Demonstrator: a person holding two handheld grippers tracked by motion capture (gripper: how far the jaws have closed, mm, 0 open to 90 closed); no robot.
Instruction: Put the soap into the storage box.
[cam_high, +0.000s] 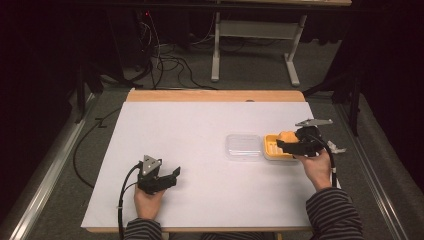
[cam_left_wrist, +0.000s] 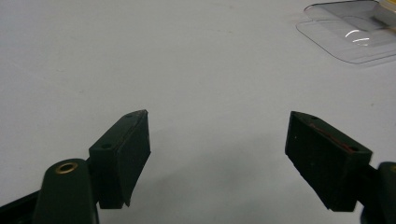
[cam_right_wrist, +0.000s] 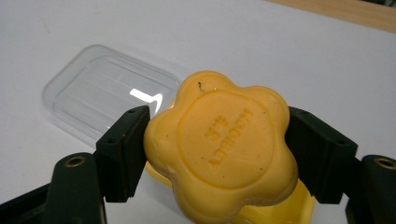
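**Soap gripped over its yellow dish**

On the white desk (cam_high: 200, 150), the left claw (cam_left_wrist: 217, 154) rests near the front edge, jaws spread wide and empty. A clear lid (cam_high: 243, 146) lies mid-desk, touching the yellow dish (cam_high: 272, 148). Above that dish, the right claw (cam_right_wrist: 217, 149) clamps a flower-shaped yellow soap (cam_right_wrist: 222, 144).

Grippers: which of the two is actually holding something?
The right gripper: its jaws clamp a yellow flower-shaped soap. The left gripper stands open over the white table.
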